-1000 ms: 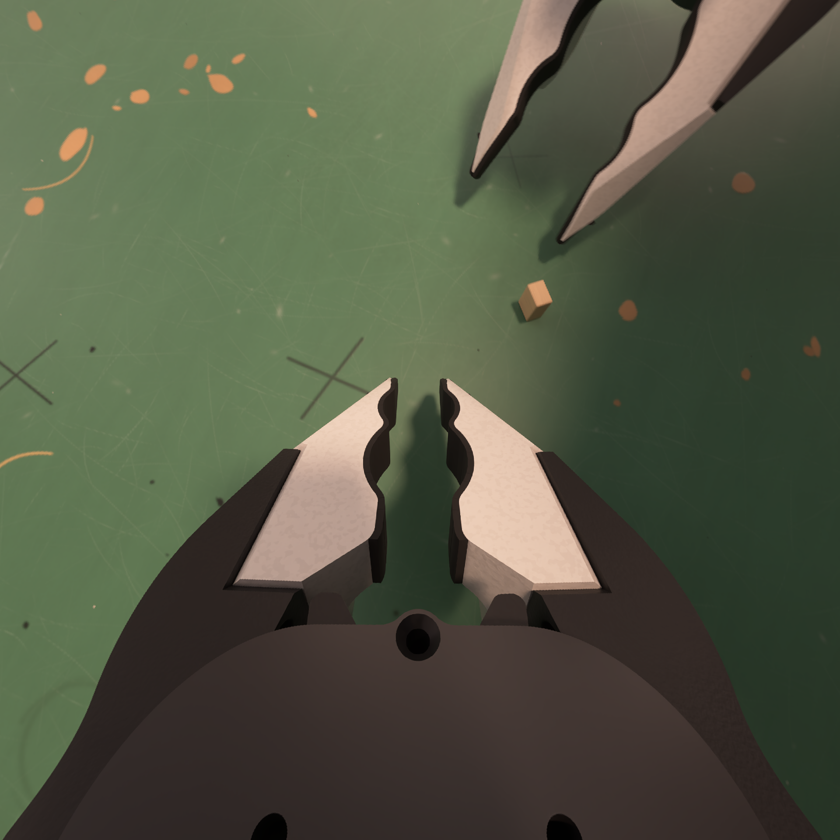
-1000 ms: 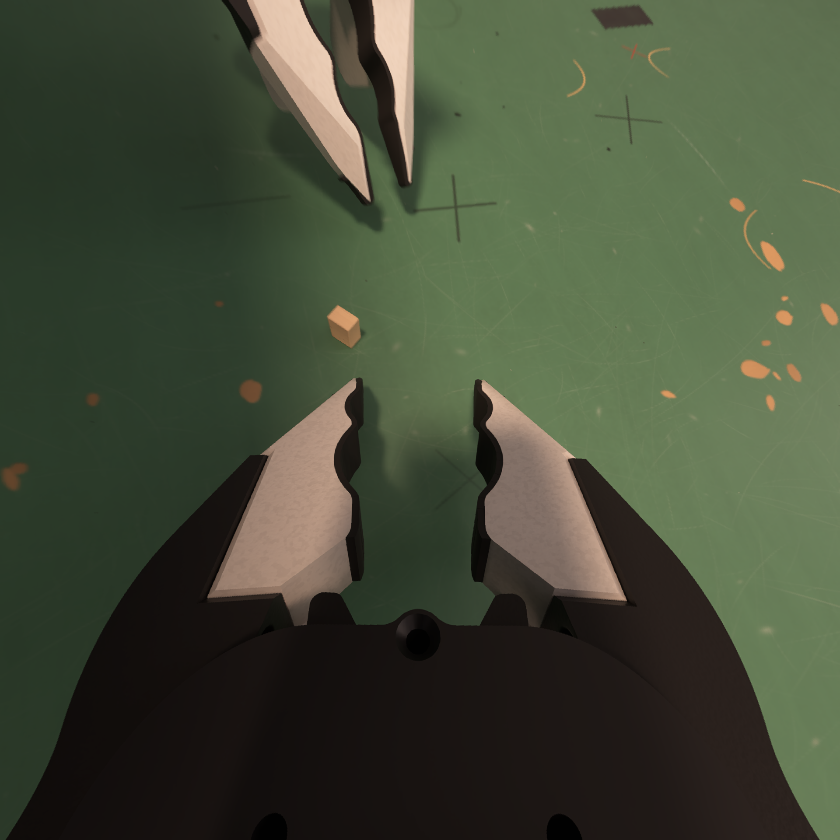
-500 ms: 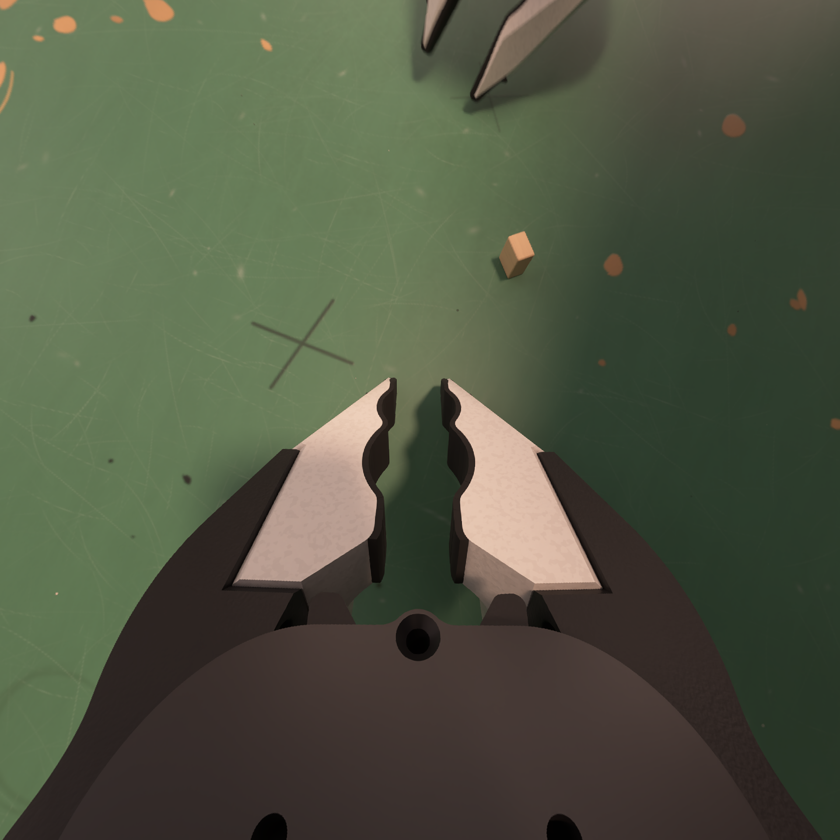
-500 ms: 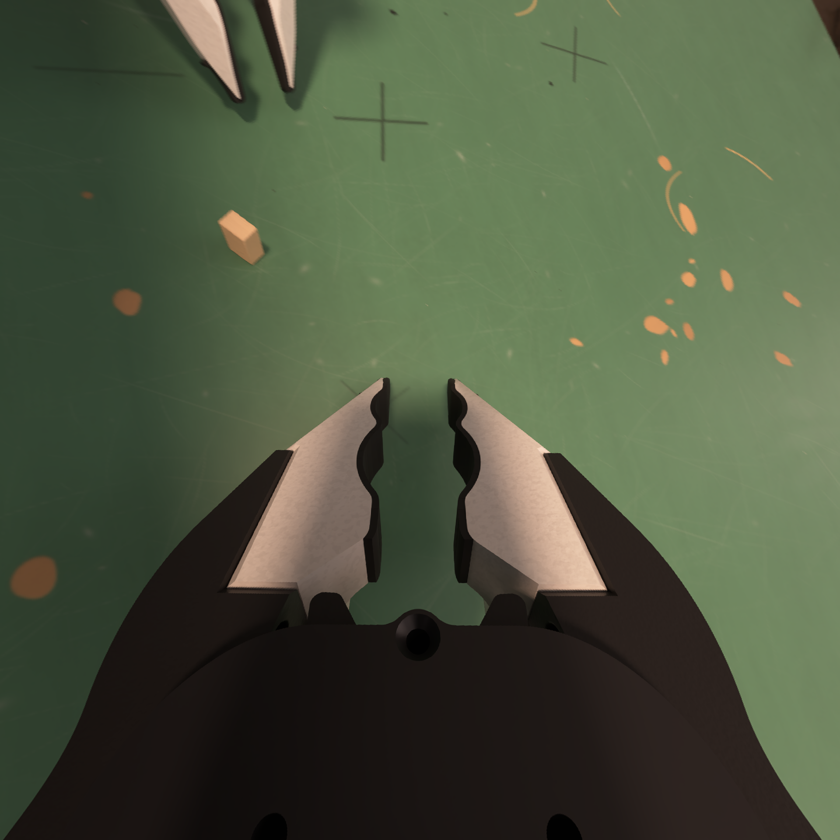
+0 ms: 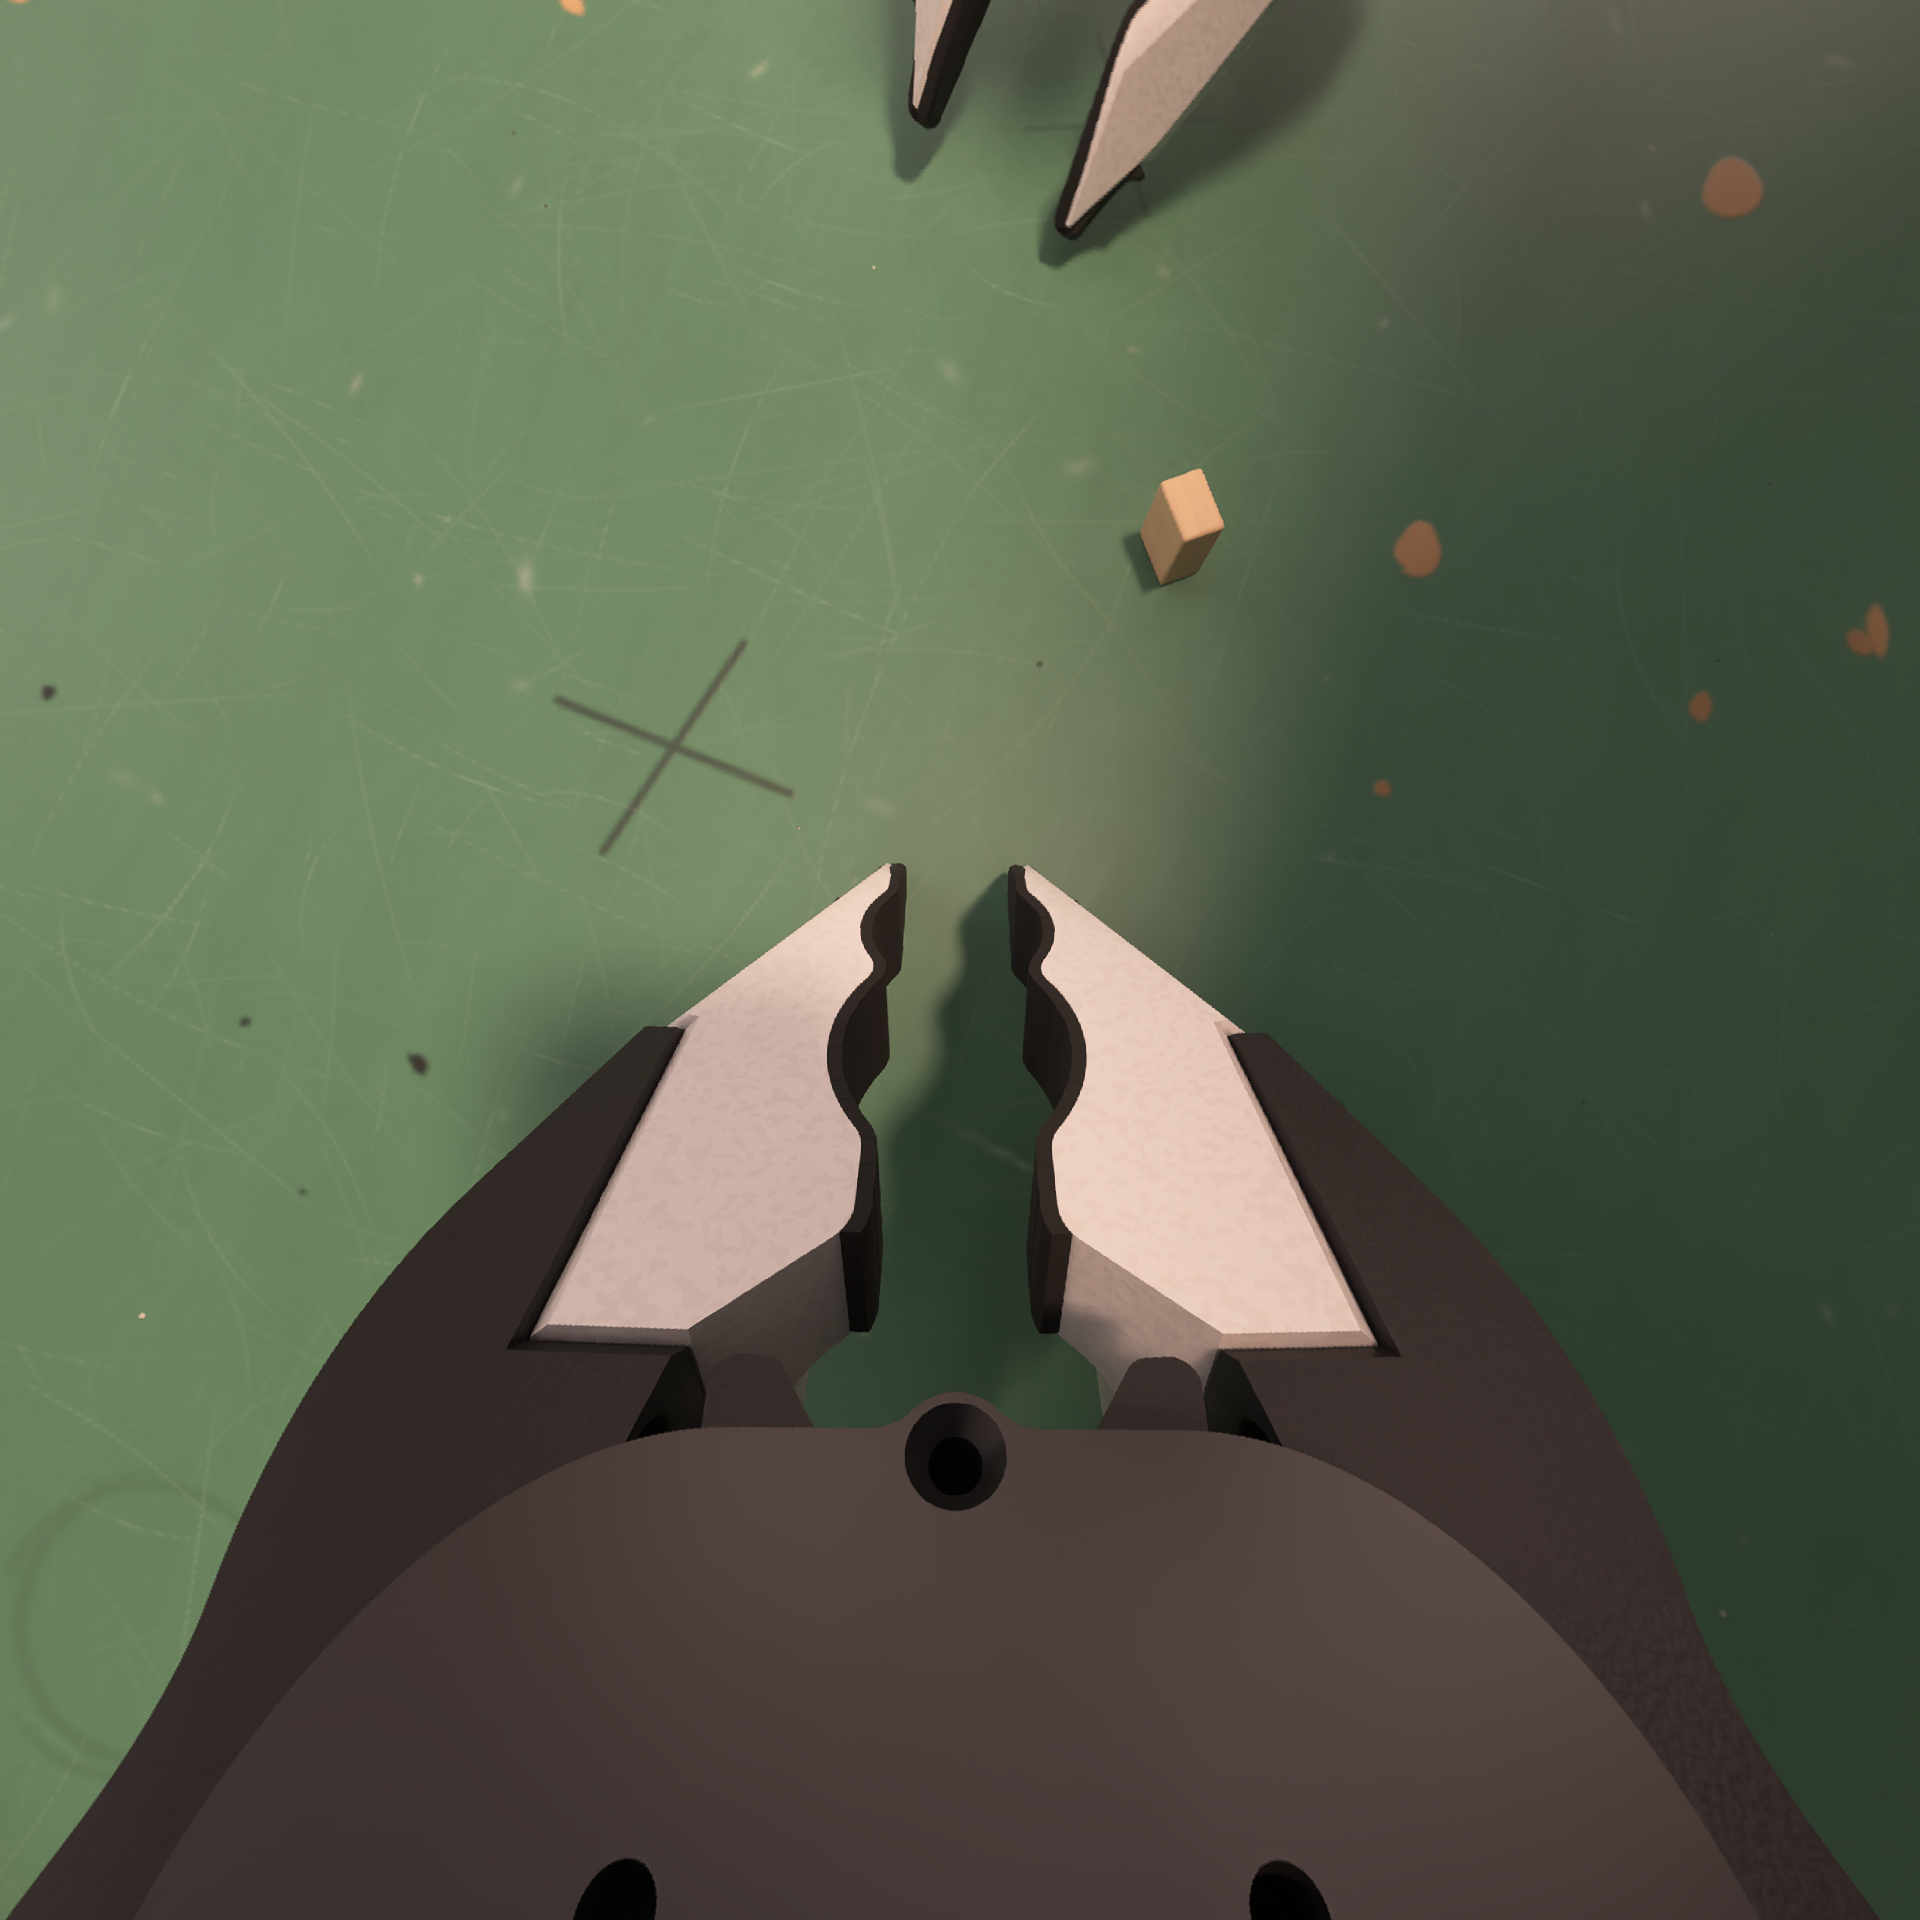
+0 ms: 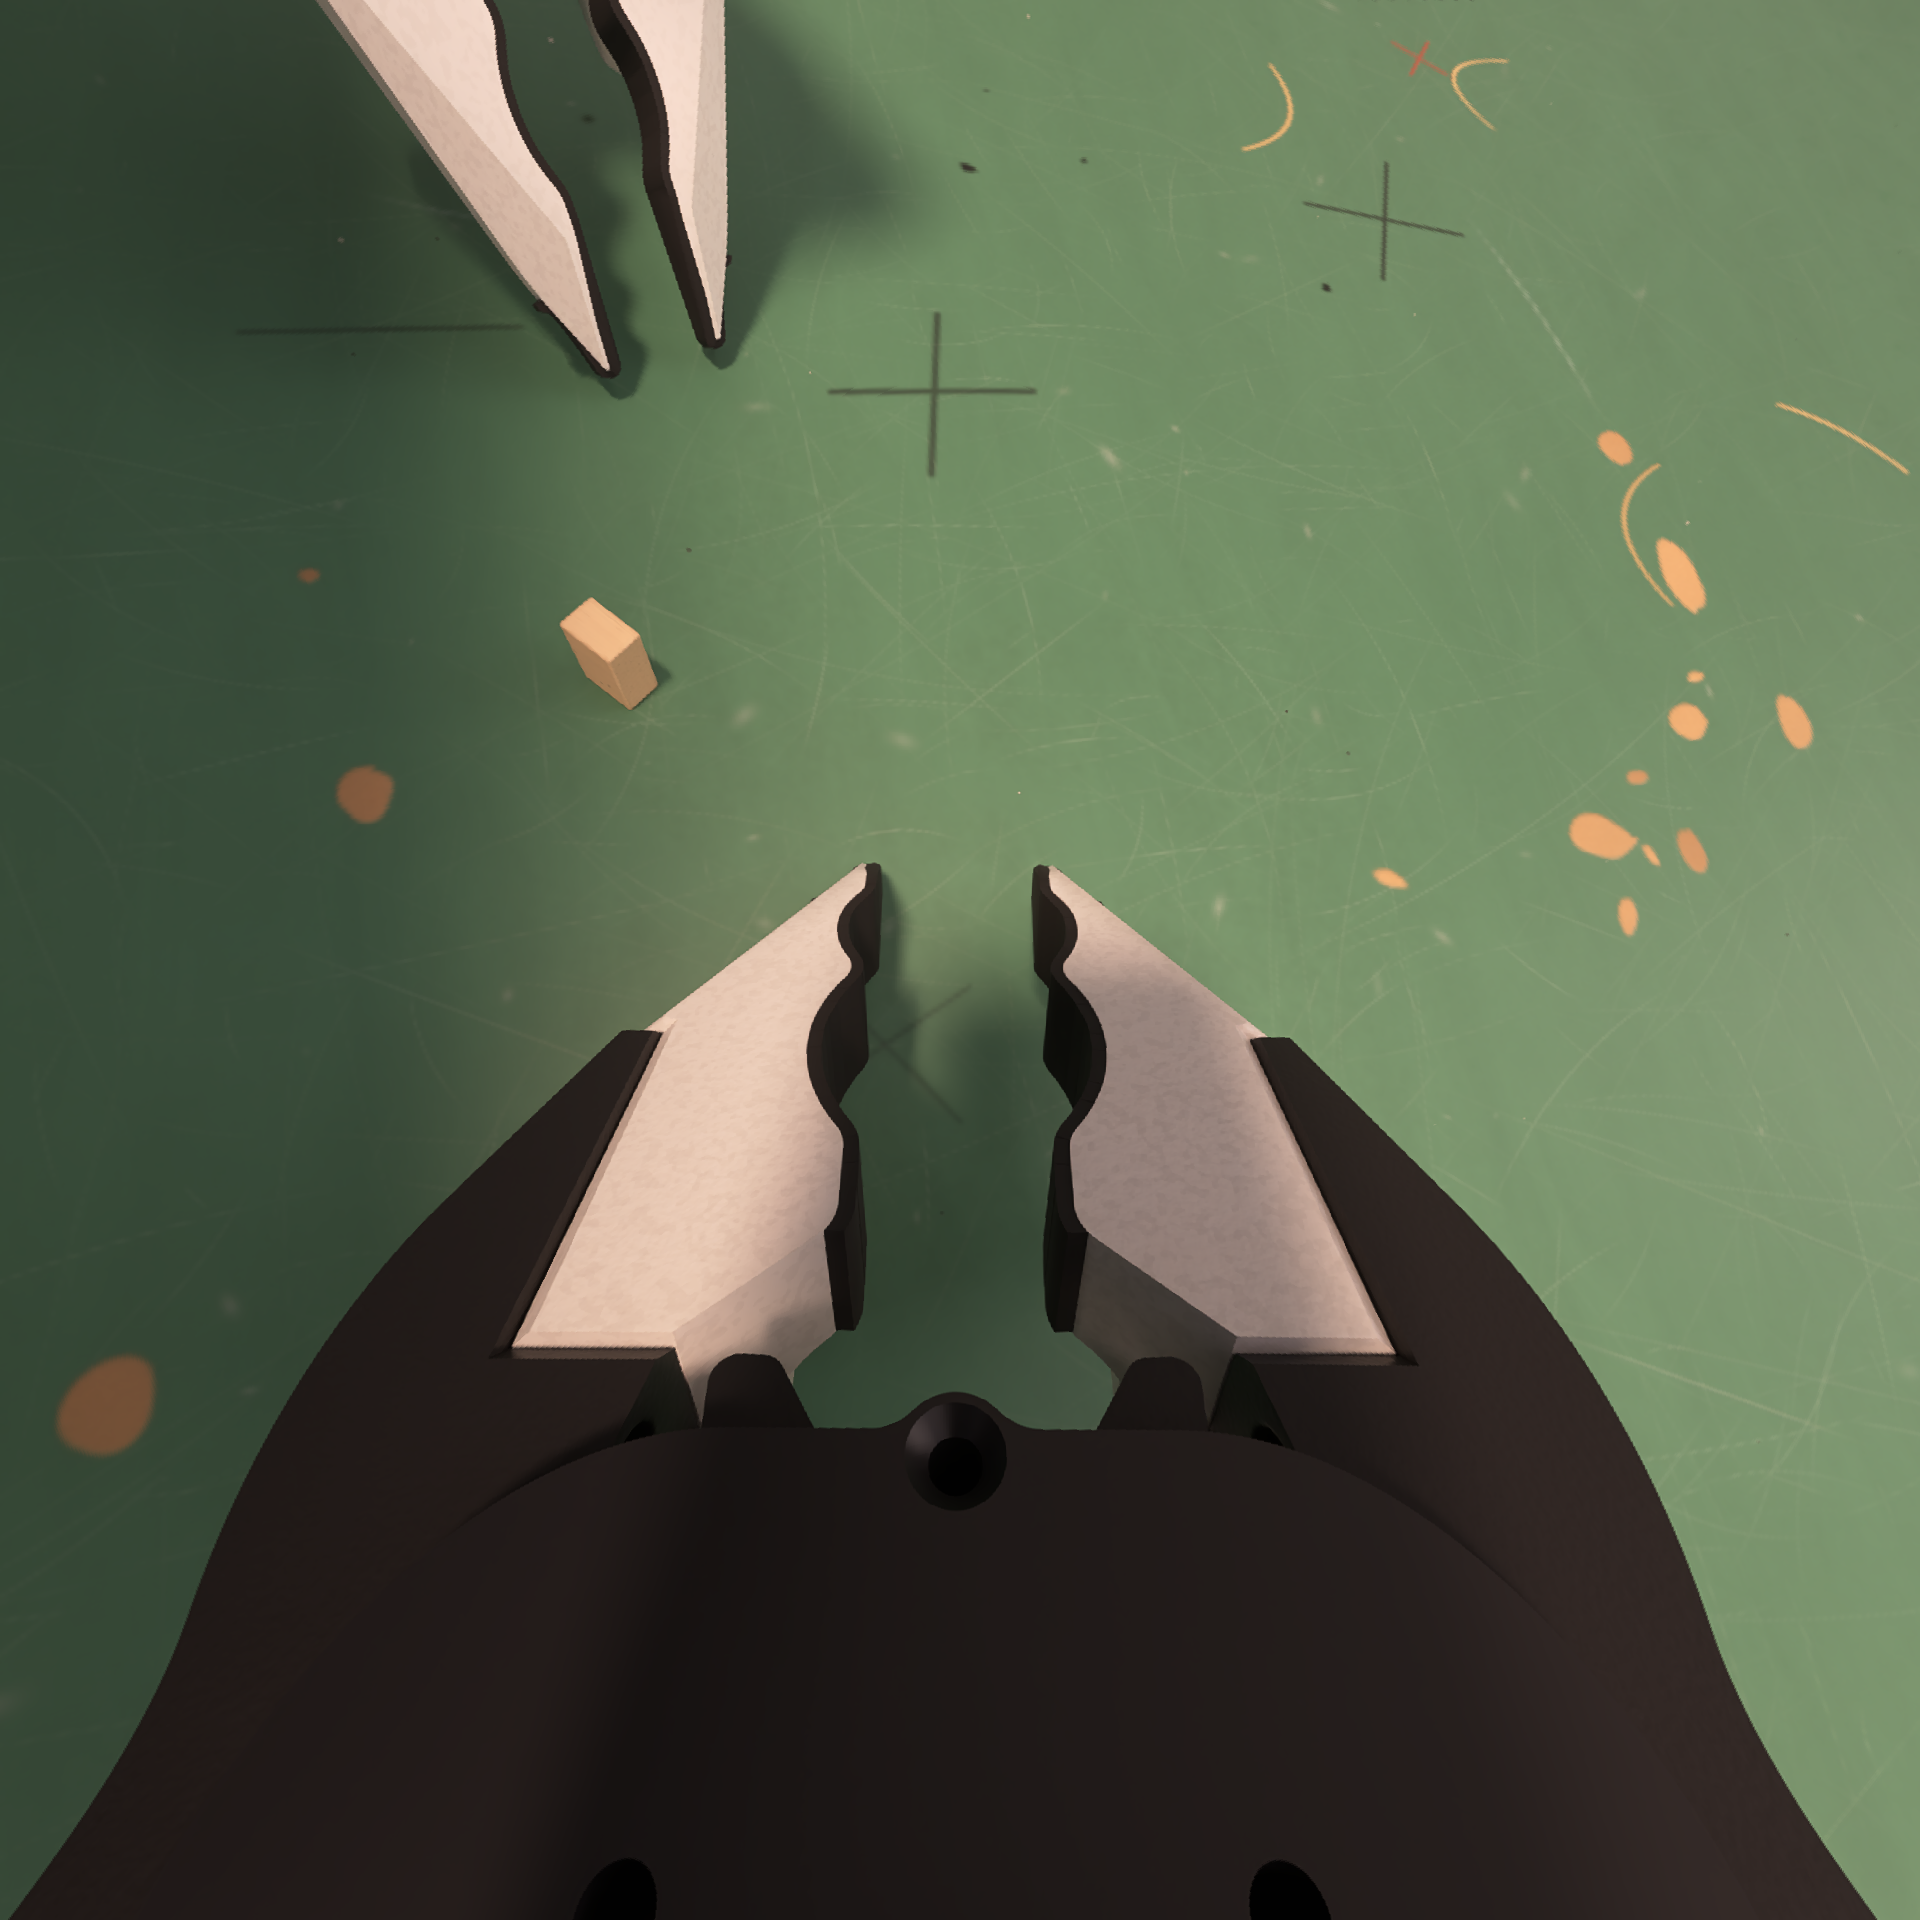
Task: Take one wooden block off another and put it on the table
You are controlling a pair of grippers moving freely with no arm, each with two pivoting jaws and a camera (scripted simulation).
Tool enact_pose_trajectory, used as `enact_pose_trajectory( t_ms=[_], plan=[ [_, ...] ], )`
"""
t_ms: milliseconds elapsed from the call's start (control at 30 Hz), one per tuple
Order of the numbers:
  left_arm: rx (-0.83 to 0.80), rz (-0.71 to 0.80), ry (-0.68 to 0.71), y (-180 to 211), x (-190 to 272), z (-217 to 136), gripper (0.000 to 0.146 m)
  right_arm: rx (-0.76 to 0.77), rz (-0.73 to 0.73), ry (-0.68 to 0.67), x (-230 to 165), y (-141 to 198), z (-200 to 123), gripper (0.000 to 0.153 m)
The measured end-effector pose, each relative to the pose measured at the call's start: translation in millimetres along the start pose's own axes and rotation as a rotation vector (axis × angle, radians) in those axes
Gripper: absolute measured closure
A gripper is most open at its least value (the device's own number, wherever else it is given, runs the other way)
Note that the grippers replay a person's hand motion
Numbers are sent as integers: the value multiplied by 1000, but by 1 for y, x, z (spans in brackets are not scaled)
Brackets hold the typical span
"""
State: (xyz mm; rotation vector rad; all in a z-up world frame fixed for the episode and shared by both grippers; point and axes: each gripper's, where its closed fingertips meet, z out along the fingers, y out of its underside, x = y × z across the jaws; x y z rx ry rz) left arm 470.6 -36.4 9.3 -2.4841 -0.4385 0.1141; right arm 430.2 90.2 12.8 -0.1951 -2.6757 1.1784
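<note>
A small light wooden block point(image 5: 1181, 525) stands on the green mat point(image 5: 416, 416). No second block or seam shows on it. My left gripper point(image 5: 956, 873) is empty, its jaws a narrow gap apart, and it hangs short of the block, which lies ahead and to its right. My right gripper point(image 6: 954, 871) is open and empty; the block point(image 6: 610, 652) lies ahead and to its left. Each gripper shows in the other's view beyond the block: the right one point(image 5: 997, 166) and the left one point(image 6: 660, 353).
Dark cross marks point(image 5: 673, 746) point(image 6: 933, 392) are drawn on the mat. Orange paint spots point(image 6: 1600, 836) point(image 5: 1416, 548) are scattered over it. The right side of the left wrist view lies in shadow.
The right gripper's jaws have narrowed and it has pulled back from the block, which now sits farther to its left. The left gripper has drawn back a little, its jaw gap unchanged.
</note>
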Motion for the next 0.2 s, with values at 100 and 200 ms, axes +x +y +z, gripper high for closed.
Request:
enact_pose_trajectory(
  t_ms=[100, 200],
  plan=[
    [-1, 1, -1, 0, 0, 0, 127, -12, -11, -7, 4, 2, -1, 129],
    [2, -3, -1, 1, 0, -1, 127, -2, -38, 16, 8, -1, -6, 120]
  ],
)
